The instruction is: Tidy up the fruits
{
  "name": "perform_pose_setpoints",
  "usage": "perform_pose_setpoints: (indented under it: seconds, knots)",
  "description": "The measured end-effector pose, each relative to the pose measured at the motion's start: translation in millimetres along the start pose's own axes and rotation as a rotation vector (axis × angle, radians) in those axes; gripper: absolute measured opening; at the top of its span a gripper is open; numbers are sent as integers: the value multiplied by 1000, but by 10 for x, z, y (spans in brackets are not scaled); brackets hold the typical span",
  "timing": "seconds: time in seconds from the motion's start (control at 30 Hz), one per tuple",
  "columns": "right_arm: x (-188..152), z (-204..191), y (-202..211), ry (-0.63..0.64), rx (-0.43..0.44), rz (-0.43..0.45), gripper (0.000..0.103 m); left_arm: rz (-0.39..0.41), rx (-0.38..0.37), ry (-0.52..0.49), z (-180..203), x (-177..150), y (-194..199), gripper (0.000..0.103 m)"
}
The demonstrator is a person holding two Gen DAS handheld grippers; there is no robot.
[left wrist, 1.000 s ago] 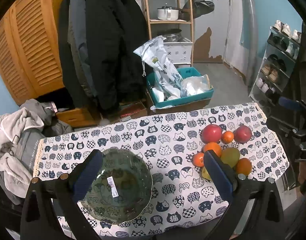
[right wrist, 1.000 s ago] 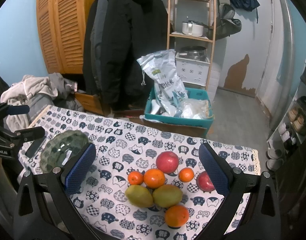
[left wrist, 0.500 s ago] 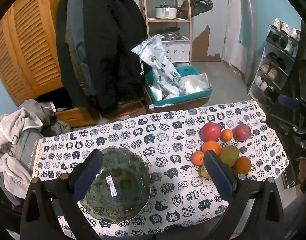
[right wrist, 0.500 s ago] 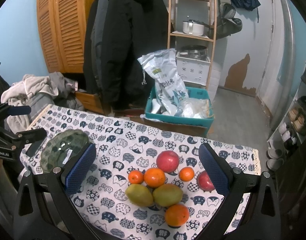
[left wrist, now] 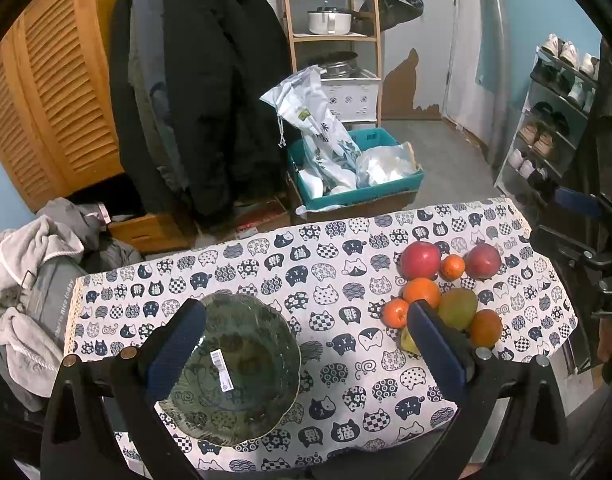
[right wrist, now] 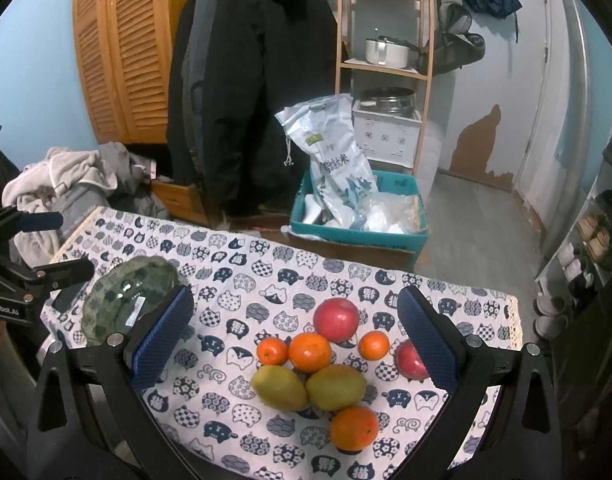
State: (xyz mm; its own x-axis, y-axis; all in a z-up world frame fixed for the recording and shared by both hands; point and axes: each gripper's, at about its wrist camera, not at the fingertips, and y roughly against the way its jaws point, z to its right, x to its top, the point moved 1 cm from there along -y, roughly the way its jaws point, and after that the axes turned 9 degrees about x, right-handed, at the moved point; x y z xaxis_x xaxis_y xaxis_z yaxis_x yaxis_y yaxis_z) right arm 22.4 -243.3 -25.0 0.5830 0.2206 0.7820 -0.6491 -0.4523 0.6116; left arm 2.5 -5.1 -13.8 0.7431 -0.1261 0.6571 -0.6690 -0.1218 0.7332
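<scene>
A pile of fruit lies on the cat-print tablecloth (right wrist: pixel 242 280): a red apple (right wrist: pixel 336 319), a second red apple (right wrist: pixel 409 358), several oranges such as the one at the front (right wrist: pixel 354 428), and two green-yellow mangoes (right wrist: pixel 279 386) (right wrist: pixel 336 386). A green glass bowl (left wrist: pixel 234 368) stands empty at the table's left. My left gripper (left wrist: pixel 306 344) is open above the bowl's right side. My right gripper (right wrist: pixel 294 336) is open, hovering over the fruit pile. In the left wrist view the fruit (left wrist: pixel 420 259) lies to the right.
Beyond the table's far edge stand a teal crate (right wrist: pixel 358 236) with a rice bag, a hanging black coat (right wrist: pixel 242 92), a wooden shelf with pots (right wrist: pixel 386 52) and a pile of clothes (right wrist: pixel 66 184) at the left. A shoe rack (left wrist: pixel 554 120) is at the right.
Both grippers stay open; the views shift only slightly. The left gripper has edged a little, the bowl sitting marginally lower between its fingers.
</scene>
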Motion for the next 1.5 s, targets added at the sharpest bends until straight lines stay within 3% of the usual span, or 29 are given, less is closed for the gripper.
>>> perform_pose_setpoints:
  seconds: [1.5]
  knots:
    - [14,29,-5,-7,0,-15,100,-3,-4,-2,52,-23,0,102]
